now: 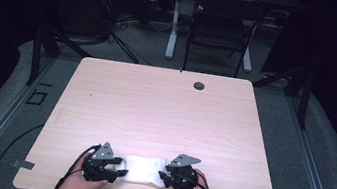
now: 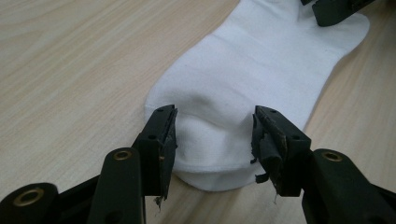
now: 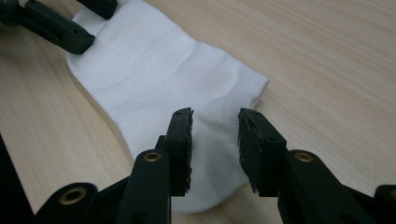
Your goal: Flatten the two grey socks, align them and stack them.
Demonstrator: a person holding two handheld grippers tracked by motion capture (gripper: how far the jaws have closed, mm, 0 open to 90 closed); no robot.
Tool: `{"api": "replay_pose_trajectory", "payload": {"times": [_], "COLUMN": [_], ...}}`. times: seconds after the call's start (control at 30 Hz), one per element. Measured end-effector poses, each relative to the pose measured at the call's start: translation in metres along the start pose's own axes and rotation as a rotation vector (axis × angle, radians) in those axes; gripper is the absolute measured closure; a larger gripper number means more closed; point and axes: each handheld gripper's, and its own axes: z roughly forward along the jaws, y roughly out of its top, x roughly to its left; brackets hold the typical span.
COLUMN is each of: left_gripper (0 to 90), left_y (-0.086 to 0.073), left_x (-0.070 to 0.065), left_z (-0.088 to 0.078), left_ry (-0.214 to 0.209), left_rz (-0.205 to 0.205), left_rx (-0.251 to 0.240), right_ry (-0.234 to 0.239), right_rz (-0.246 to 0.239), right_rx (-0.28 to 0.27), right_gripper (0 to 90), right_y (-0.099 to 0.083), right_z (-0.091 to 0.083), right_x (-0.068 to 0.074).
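White sock [image 1: 144, 170] lay flat near the counter's [image 1: 164, 109] near edge, left gripper [image 2: 212, 135] jaws apart astride one end, right gripper [image 3: 215, 140] jaws apart over the other, perhaps touching the fabric.

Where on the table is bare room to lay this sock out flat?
Everything beyond the white sock is bare: the whole table up to the grommet hole at the far edge. The crowding is at the near edge, where the left gripper and right gripper flank the sock.
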Motion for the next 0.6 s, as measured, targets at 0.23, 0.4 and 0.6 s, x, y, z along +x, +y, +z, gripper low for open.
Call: {"api": "replay_pose_trajectory", "payload": {"times": [0.23,0.4,0.6], "left_gripper": [50.2,50.2,50.5], "left_y": [0.010,0.014,0.018], "left_x": [0.010,0.014,0.024], "left_z": [0.010,0.014,0.020], "left_ry": [0.023,0.027,0.041], "left_rz": [-0.019,-0.028,-0.061], "left_rx": [-0.013,-0.013,-0.044], "right_ry": [-0.023,-0.021,-0.034], "right_rz": [0.024,0.052,0.088], "right_rx": [0.010,-0.001,-0.014], "right_gripper": [65.0,65.0,64.5], "right_y": [0.010,0.013,0.019], "right_z": [0.006,0.009,0.014], "right_x": [-0.012,-0.019,-0.030]}}
